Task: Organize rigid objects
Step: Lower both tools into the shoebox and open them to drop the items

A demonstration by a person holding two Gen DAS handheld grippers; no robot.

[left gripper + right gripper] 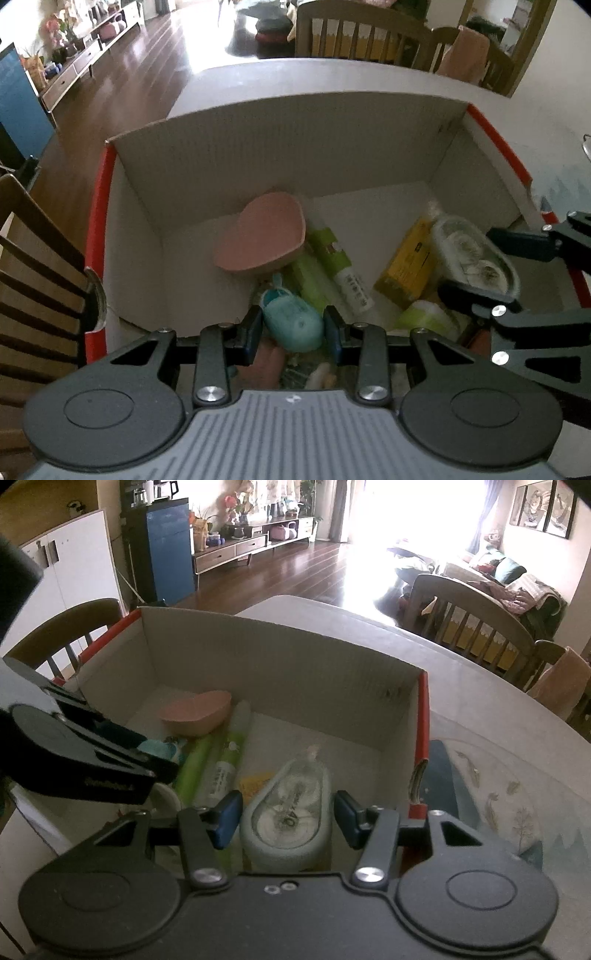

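Note:
A red-edged cardboard box (280,147) stands on the table. My left gripper (293,328) hangs low inside it, shut on a small teal shoe-shaped gadget (291,321) whose sides meet both blue pads. To the right, my right gripper (476,266) is shut on a clear, grey-rimmed correction tape dispenser (472,254). In the right wrist view that dispenser (286,812) fills the gap of the right gripper (288,819), over the box's right side. The left gripper (159,755) shows at the left there, the teal gadget (159,747) mostly hidden by it.
On the box floor lie a pink heart-shaped dish (262,236), green tubes (332,266), a yellow packet (406,266) and a green-lidded tub (428,315). Wooden chairs (40,266) stand around the white-clothed table (498,738). A dark printed mat (443,775) lies right of the box.

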